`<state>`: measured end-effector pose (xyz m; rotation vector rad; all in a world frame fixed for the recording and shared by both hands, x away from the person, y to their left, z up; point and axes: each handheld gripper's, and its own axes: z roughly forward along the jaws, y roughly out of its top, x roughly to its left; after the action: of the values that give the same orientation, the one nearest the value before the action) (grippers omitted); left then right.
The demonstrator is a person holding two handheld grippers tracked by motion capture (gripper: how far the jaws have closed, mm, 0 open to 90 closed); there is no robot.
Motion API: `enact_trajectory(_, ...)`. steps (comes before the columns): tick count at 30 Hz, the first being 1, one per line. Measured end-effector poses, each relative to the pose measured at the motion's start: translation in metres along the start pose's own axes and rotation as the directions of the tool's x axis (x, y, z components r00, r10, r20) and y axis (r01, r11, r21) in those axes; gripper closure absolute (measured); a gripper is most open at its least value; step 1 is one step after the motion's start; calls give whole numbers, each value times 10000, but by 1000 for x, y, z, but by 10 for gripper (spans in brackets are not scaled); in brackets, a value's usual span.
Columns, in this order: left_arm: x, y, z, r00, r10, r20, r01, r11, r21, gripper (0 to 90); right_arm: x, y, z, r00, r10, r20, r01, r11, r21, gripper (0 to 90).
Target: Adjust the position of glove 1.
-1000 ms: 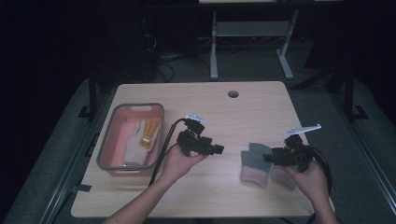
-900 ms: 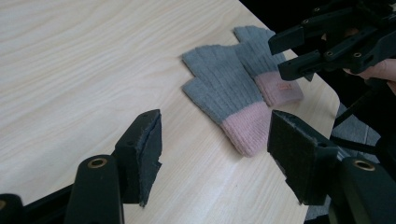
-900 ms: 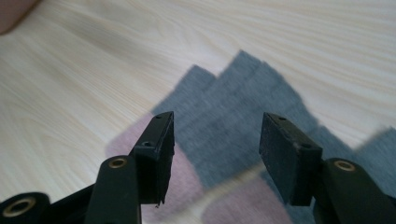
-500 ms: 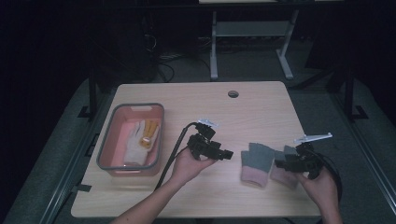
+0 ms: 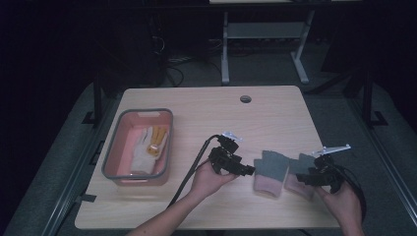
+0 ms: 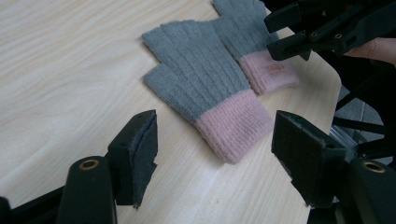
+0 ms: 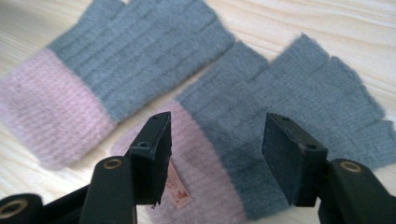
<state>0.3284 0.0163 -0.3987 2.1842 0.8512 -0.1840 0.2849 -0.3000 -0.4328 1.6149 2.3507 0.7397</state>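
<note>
Two grippers hover with jaws apart, both just opening wider, gripping nothing: the left gripper [image 5: 250, 171] beside the gloves, the right gripper [image 7: 215, 158] over the tagged glove [image 7: 280, 116]. Two grey-and-pink gloves [image 5: 269, 169] lie side by side on the table [image 5: 275, 113]; one pink bin [image 5: 110, 162] sits left

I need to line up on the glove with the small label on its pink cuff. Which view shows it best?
The right gripper view: the labelled glove lies close between that gripper's open fingers, label visible. The left gripper view shows it farther off, partly behind the right gripper. The high view shows it small and partly covered.
</note>
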Motion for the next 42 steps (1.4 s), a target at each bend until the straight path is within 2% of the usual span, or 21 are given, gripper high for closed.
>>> enact_trajectory(5,-2,-2,5,10000,5,81,-5,10000,59,315,-3,-3,5,9995,9,313,-19,9995,318,421)
enact_trajectory(11,-3,-3,7,10000,-14,54,14,10000,64,307,-6,-5,12,9993,363,74,-366,9981,505,426)
enact_trajectory(17,-4,-2,6,10000,17,5,-17,10000,30,309,-6,-4,15,9989,469,-30,-467,9978,466,463)
enact_trajectory(23,-5,-3,6,9999,36,-165,-37,10000,-21,310,-12,-3,14,9978,576,-326,-561,9974,454,557)
enact_trajectory(29,-6,-1,6,9999,-36,-152,34,9999,-111,317,-16,-1,15,9944,837,-638,-803,9953,539,706)
enact_trajectory(33,-6,-1,8,9999,-67,-77,65,9998,-190,315,-17,-2,15,9925,921,-809,-886,9950,459,741)
enact_trajectory(42,-6,-1,9,9998,-85,-159,80,9995,-294,308,-17,-4,10,9910,1068,-806,-1065,9943,77,777)
